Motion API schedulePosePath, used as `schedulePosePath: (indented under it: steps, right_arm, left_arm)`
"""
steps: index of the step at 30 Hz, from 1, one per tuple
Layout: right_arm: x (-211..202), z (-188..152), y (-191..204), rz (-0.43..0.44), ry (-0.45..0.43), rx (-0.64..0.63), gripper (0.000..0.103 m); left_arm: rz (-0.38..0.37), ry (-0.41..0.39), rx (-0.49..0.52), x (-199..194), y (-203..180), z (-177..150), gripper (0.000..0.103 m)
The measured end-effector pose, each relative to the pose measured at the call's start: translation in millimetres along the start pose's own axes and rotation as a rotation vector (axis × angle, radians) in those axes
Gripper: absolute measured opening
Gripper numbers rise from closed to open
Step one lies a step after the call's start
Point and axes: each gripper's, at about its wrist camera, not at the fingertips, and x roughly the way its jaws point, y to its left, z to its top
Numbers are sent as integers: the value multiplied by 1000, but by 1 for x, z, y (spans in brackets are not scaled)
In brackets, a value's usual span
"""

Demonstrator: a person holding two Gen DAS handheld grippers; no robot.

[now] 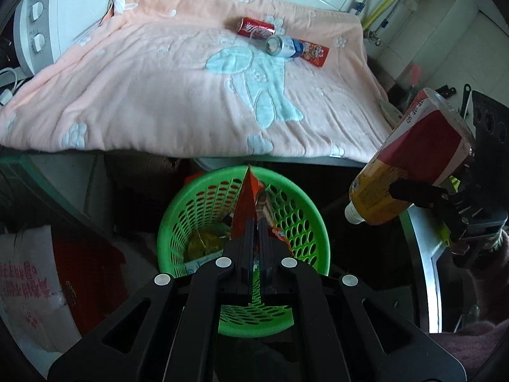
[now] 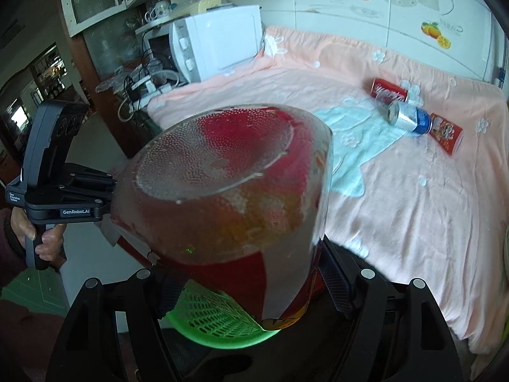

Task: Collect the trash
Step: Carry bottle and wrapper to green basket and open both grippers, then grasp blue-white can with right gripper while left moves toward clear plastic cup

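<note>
1. A green plastic basket [image 1: 178, 222] with a perforated wall stands on the floor below the front edge of the tabletop [image 1: 222, 160]; wrappers and other scraps lie inside it.
2. The left hand-held gripper [image 1: 254, 222] hangs right over the basket, its fingers pressed together on a flat red-orange wrapper [image 1: 244, 203] that sticks up past the fingertips.
3. The right hand-held gripper [image 1: 423, 187] is off to the right of the basket and holds a plastic bottle [image 1: 410, 159] across its body; the fingers stand wide apart on either side of it.
4. The bottle has a red and white label, some orange liquid inside and a white cap [image 1: 353, 215]; it is tilted with the cap end lower, pointing toward the basket. In the right wrist view its dimpled base fills the middle of the picture.
5. On the pink blanket [image 1: 143, 95] covering the tabletop, more trash lies near the far side: a red cola can [image 1: 254, 27] on its side, a silver and blue can [image 1: 283, 46] just beside it, and a red snack packet [image 1: 315, 52] touching the silver can's far end.
6. A clear cup seems to sit between the two cans, though it is hard to make out.
7. A white microwave oven [image 2: 219, 41] stands at the blanket's left end, with a power strip [image 2: 149, 84] and cables beside it.
8. A person's hand [image 2: 41, 235] grips the handle of the left gripper.
</note>
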Motion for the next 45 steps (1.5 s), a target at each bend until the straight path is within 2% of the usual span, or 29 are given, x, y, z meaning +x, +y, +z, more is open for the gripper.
schedulePosePath:
  steps: [3,7,9,12,14,16,21,25,28,34,45]
  right_arm:
    - [12,-14,3,25,34,19,72]
    - [27,-26,4,45,65,55,72]
    - [34,-30,5,55,80,73,73]
    - [44,-34,7,65,105,81,73]
    - [51,-36,7,71,124,93,73]
    - [57,-36,6,77,137,107,73]
    - [66,-36,3,96,158,149,74]
    - [66,-32,-1,106,149,169,80]
    - [60,-27,-5,108,130,178,81]
    - [44,-10,-24,57,74,192,81]
    - [26,44,-112,-100,-6,328,81]
  left_arm:
    - [0,28,-32,7,2,-10,9]
    - [19,15,-60,8,4,-15,34]
    - [28,4,-62,7,3,-14,38]
    - [48,-18,-68,3,3,-9,52]
    - [63,-33,-63,1,2,-3,55]
    - [81,-47,-59,-3,2,1,65]
    - [115,-78,-53,-8,3,12,77]
    - [130,-98,-43,-11,5,22,87]
    - [138,-117,-41,-12,6,30,93]
    - [160,-145,-18,-13,5,51,97]
    - [183,-170,27,-3,2,98,98]
